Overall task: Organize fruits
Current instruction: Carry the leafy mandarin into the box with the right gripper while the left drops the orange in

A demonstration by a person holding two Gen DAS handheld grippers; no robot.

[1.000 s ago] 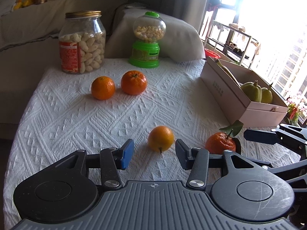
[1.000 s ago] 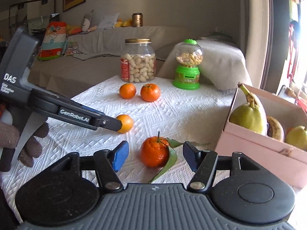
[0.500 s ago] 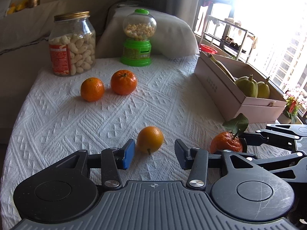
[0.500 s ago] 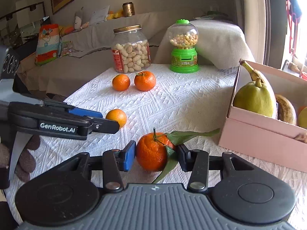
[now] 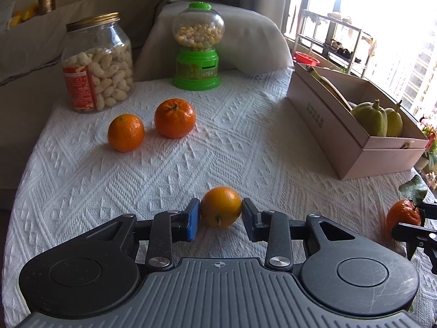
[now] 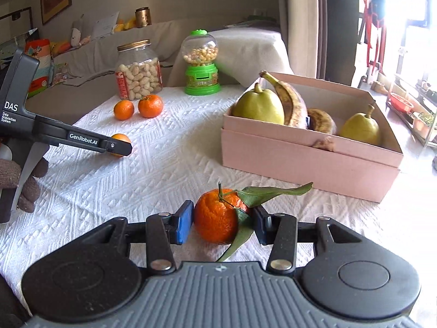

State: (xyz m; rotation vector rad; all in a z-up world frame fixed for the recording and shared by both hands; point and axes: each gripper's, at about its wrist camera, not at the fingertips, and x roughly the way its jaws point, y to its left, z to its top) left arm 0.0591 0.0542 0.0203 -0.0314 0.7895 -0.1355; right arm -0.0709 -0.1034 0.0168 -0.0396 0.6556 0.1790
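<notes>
My left gripper is shut on a small yellow-orange fruit just over the white cloth. My right gripper is shut on a leafy mandarin; that mandarin also shows in the left wrist view. Two more oranges lie side by side farther back on the left. A pink box at the right holds two pears and browned bananas.
A peanut jar and a green candy dispenser stand at the table's back edge. A cushion lies behind them. The white tablecloth covers the table. The left gripper's body and a gloved hand show at the left of the right wrist view.
Both grippers have closed: the left onto the yellow-orange fruit, the right onto the leafy mandarin. The right gripper moved rightward, away from the left one.
</notes>
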